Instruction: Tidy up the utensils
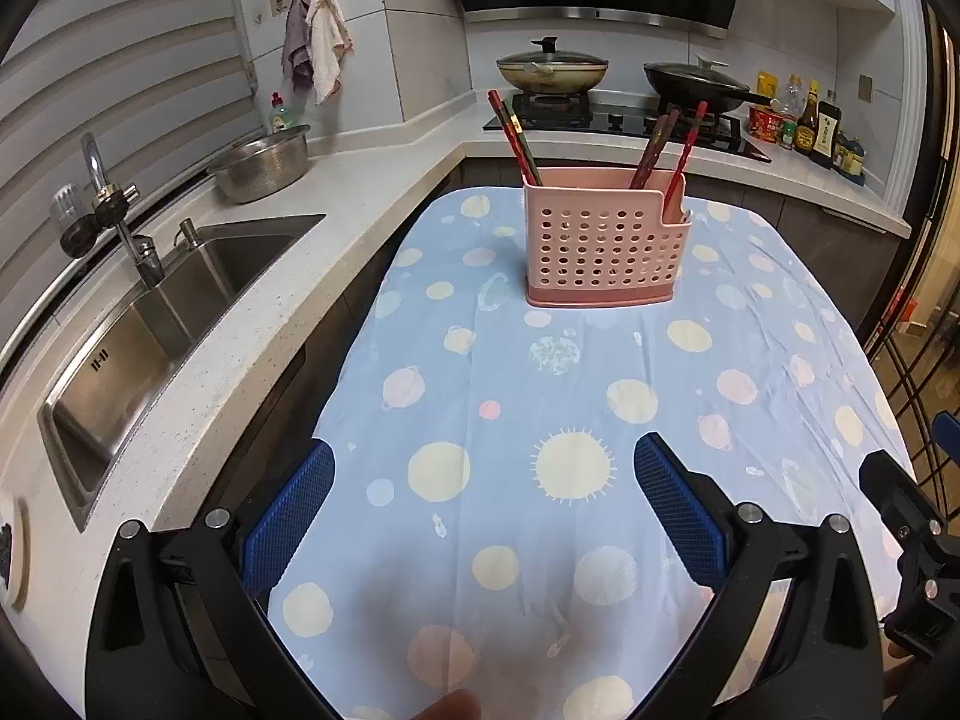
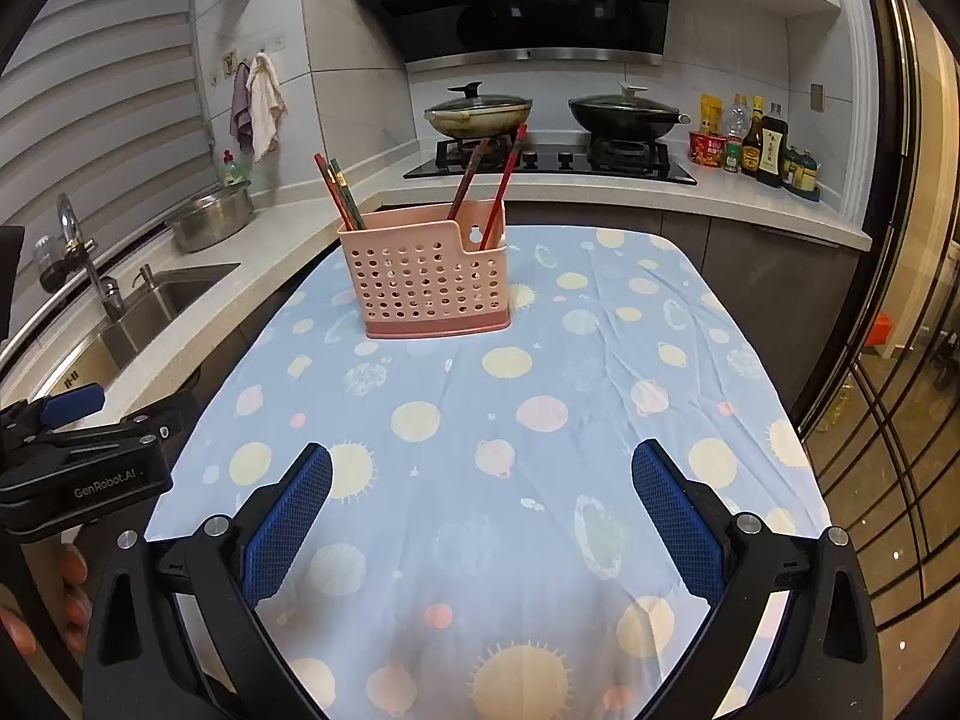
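Red chopsticks [image 1: 516, 135] — upright, splayed outward

pale pink utensil holder [image 1: 606, 240] dotted with round holes; red and dark brown chopsticks [image 1: 517, 138]; light blue tablecloth [image 1: 516, 384] printed with yellow suns, pink and cream planets; blue textured pads on black left gripper [image 1: 483, 516] and right gripper [image 2: 480, 516]; white speckled counter [image 1: 240, 300]; steel-grey sink [image 1: 156, 324].

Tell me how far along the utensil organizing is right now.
Looks essentially finished: the chopsticks all stand upright in the pink holder, some at each end. Nothing is in hand; the left gripper and right gripper are both open and empty. No loose utensils show on the tablecloth.
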Demonstrator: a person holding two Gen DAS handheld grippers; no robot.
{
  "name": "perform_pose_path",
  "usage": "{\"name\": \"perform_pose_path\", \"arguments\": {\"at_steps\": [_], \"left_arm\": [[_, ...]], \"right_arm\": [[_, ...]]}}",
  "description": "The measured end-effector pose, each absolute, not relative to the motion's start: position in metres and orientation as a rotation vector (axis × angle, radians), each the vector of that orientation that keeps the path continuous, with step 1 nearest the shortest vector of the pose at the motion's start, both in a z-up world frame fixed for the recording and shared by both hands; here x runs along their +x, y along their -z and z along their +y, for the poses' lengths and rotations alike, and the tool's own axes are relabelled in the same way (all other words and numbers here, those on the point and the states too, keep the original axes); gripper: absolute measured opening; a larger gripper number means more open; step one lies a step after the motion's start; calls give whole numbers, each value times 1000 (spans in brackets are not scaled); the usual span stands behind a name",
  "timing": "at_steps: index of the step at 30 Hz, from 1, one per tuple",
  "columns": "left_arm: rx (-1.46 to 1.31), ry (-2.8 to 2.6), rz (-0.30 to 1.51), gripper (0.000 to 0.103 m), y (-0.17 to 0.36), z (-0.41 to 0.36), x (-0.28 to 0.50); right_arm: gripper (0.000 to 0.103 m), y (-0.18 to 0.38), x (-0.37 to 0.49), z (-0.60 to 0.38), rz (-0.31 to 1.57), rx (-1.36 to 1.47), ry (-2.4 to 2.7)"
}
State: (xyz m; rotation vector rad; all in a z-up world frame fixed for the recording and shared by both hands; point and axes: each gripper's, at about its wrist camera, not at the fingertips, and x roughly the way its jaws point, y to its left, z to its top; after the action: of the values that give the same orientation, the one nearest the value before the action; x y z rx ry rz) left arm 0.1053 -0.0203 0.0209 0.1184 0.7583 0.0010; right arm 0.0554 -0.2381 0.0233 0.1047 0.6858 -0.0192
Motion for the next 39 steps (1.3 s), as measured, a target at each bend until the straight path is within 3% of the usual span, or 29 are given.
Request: {"name": "perform_pose_path", "arguments": {"at_steps": [39], "left_arm": [[147, -36, 717, 96, -16, -20, 81]], "right_arm": [[97, -17, 41, -227, 683, 114, 1]]}}
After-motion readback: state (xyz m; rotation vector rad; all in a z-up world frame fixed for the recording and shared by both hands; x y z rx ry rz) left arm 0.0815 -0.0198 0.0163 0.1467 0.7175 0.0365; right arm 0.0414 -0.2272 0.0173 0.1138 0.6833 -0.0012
